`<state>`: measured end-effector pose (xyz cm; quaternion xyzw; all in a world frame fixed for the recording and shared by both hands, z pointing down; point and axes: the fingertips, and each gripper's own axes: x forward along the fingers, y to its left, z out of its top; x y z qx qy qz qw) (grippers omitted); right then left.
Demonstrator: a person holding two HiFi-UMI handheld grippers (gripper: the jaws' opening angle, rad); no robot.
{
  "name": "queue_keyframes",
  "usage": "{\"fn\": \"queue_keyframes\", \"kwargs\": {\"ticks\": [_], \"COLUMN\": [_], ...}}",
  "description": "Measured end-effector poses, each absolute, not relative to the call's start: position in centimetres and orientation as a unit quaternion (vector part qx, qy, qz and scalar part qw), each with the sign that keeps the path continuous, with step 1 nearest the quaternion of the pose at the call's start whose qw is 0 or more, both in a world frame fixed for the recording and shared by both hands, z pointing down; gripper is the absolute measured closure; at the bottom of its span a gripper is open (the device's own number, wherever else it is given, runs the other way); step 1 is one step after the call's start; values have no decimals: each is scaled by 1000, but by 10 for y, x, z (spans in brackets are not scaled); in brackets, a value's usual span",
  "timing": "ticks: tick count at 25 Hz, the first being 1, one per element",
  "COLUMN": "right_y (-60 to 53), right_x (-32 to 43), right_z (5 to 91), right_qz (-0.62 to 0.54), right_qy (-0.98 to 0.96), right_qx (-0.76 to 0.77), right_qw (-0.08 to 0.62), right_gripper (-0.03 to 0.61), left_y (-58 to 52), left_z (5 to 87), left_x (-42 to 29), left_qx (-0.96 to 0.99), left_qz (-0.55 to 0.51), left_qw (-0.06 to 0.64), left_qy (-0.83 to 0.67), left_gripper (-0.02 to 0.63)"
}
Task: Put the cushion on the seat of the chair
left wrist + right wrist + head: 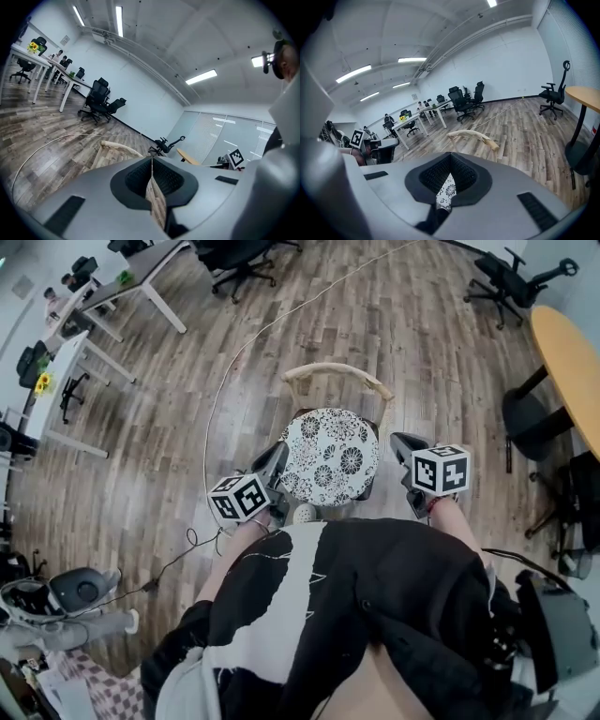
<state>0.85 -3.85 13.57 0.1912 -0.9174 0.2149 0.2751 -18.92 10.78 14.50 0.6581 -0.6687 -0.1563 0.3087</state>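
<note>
Cushion [332, 456] seen lying flat on seat of chair [337, 372]; job judged as good as done. Left gripper [279, 456] at cushion's 9 o'clock, jaws pressed together, nothing held. Right gripper [401, 446] at 3 o'clock, jaws pressed together too, nothing pinched. Only moving grippers away is left.

The left gripper [277, 461] and right gripper [403, 448] reach forward from the torso, level with each other, fingers [137, 178] pressed together on nothing.

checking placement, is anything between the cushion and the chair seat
Nothing visible does. In the head view the cushion already lies over the seat of the chair, and nothing shows at its edges; the seat itself is hidden beneath it.
</note>
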Motion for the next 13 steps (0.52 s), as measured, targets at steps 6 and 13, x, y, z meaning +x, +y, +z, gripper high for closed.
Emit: {"fn": "queue_keyframes", "kwargs": {"ticks": [6,13], "right_y": [-35,-34], "right_x": [14,36], "right_z": [132,132], "right_qz": [213,215], "right_qy": [-918,-918], "right_qx": [186,186], "right_qw": [279,275], "right_gripper": [565,565], "left_y": [106,105], "left_z": [138,134], "left_x": [-183,-161], "left_qx": [662,665], "left_qz": [-153,-149], "left_qw": [304,300], "left_qy": [-668,-667], "left_gripper": [592,593]}}
